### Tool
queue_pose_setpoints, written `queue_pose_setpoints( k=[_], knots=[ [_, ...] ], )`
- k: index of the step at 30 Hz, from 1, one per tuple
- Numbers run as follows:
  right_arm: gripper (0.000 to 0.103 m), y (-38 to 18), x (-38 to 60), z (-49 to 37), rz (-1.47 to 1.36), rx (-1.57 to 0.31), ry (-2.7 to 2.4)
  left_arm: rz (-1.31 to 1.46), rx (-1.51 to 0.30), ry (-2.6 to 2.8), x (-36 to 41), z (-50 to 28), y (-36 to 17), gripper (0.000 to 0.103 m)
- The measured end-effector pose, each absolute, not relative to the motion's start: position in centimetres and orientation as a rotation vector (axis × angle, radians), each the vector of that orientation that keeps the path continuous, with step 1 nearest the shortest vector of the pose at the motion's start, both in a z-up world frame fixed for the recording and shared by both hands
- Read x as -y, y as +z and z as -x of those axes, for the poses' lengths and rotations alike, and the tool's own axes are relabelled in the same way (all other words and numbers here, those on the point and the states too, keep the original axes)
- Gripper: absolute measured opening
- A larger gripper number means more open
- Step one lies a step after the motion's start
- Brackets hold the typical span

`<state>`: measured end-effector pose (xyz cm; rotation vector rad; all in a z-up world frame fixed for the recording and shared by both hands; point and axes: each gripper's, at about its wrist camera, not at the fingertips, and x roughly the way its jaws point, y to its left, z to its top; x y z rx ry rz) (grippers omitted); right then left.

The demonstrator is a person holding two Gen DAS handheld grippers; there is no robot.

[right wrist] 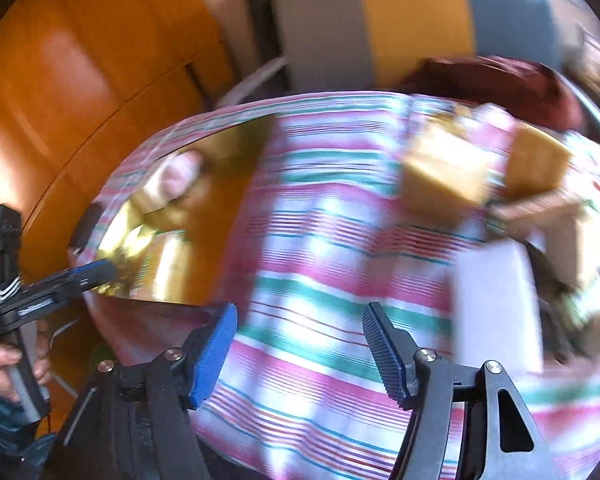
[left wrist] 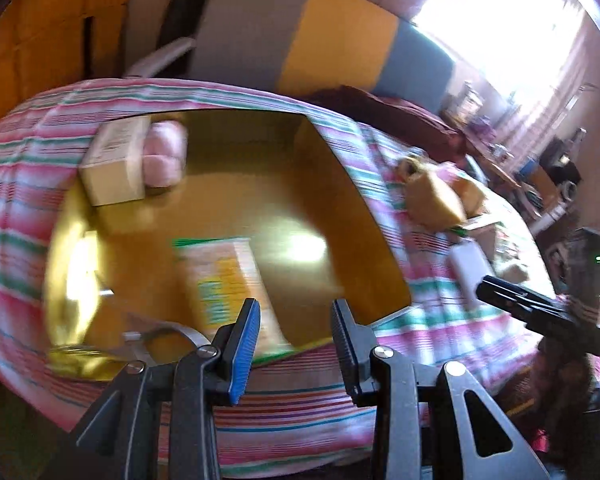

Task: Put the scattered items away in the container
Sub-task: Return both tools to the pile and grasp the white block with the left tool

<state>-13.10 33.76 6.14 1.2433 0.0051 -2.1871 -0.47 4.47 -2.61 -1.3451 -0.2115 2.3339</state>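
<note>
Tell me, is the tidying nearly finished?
About halfway. The shiny gold cardboard box already holds a cream carton, a pink fluffy bundle and a flat yellow-green packet. Both the left gripper and right gripper are open and empty. Tan boxes and a white item remain on the striped bedsheet.

Each black claw [right wrist: 296,350] has blue ribbed pads [right wrist: 214,360] and silver screws.

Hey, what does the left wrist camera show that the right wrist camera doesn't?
Only the left wrist view shows the gold container's full interior: a cream box, a pink bundle beside it, and a yellow-green packet. Only the right wrist view shows a hand gripping the left gripper's handle. Both share the striped cloth and tan boxes outside the container.
</note>
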Motion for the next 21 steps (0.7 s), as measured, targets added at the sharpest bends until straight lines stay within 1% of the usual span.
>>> queue_pose_setpoints(
  k=[4, 7, 9, 13, 15, 16, 18, 21],
  knots=[
    [0.066, 5.5, -39.2, 14.0, -1.286, 0.128, -2.278, 1.340, 0.165, 2.205, -9.6, 0.7, -1.9, 0.036],
    [0.066, 5.2, -42.3, 14.1, -1.299, 0.192, -2.333, 1.332, 0.106, 2.108, -14.2, 0.8, -1.5, 0.036],
    [0.066, 5.1, -44.0, 14.1, -1.304, 0.229, -2.359, 1.356, 0.088, 2.016, -17.4, 1.0, -1.8, 0.039],
    [0.066, 5.0, -46.6, 14.2, -1.307, 0.324, -2.398, 1.456, 0.141, 1.859, -22.4, 2.0, -3.3, 0.043],
    [0.067, 5.1, -47.7, 14.3, -1.297, 0.347, -2.438, 1.494, 0.155, 1.829, -24.6, 2.6, -4.1, 0.054],
    [0.067, 5.2, -47.9, 14.3, -1.293, 0.351, -2.449, 1.519, 0.148, 1.818, -25.5, 2.9, -4.5, 0.057],
    [0.068, 5.2, -48.5, 14.3, -1.288, 0.346, -2.477, 1.582, 0.189, 1.778, -27.2, 3.9, -5.6, 0.068],
    [0.068, 5.1, -48.9, 14.4, -1.294, 0.312, -2.499, 1.649, 0.282, 1.743, -28.8, 5.1, -6.6, 0.070]
  ],
)
